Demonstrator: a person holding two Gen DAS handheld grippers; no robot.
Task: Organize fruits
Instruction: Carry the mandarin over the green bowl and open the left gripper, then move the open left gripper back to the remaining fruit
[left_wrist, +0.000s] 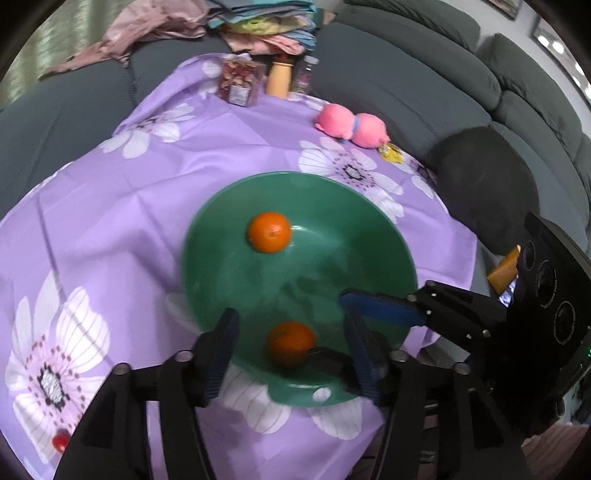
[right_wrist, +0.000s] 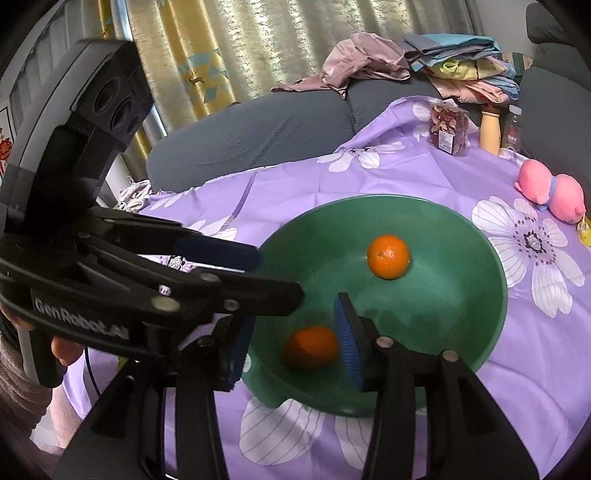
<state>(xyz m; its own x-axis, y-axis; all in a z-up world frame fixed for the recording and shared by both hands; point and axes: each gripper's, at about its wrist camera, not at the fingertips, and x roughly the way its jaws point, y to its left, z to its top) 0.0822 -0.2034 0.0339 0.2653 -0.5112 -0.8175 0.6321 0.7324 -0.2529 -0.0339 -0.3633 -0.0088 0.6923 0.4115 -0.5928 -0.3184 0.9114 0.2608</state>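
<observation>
green bowl on tabletop under purple flowered cloth. two oranges inside: far orange near back slope, near orange low at front. left claw over front rim, jaws partly wide, near orange between pads, no pad touching it. right claw straddles same orange, jaws narrower, orange close to right pad, contact unclear. pink plush, jar at far edge.
</observation>
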